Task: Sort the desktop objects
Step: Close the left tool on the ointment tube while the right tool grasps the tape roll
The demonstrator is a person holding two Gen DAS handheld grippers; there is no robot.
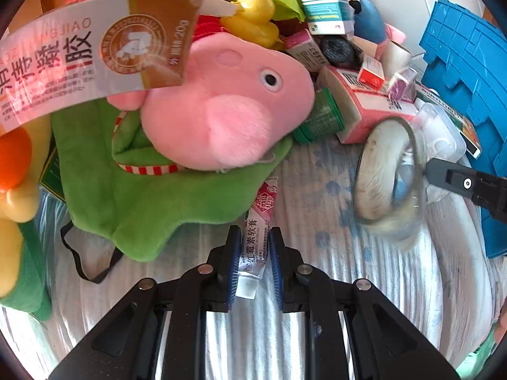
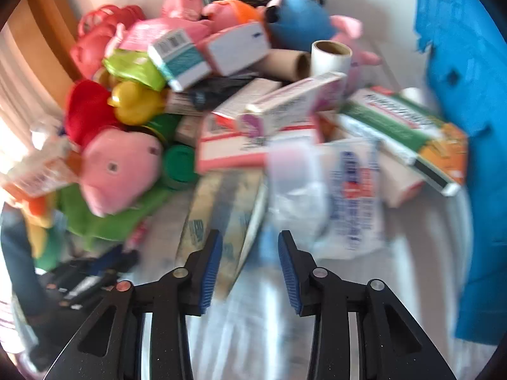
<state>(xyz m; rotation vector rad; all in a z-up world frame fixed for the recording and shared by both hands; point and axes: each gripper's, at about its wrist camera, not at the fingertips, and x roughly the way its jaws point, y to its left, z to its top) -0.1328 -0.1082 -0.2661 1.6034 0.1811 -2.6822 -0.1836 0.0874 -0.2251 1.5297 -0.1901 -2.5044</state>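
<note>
Tube (image 1: 255, 237) sits pinched between left gripper (image 1: 254, 262) pads, low centre of the left view, cap toward the camera; gripped mid-body, probably so it pulls clear of the pile. Pink plush (image 1: 228, 107) lies on green cloth (image 1: 133, 209) just above, near the tube tip. Right gripper (image 2: 248, 266) jaws are apart, nothing between the pads; the right view is blurred. Blue crate (image 2: 469, 158) at right edge, likely the sorting bin.
</note>
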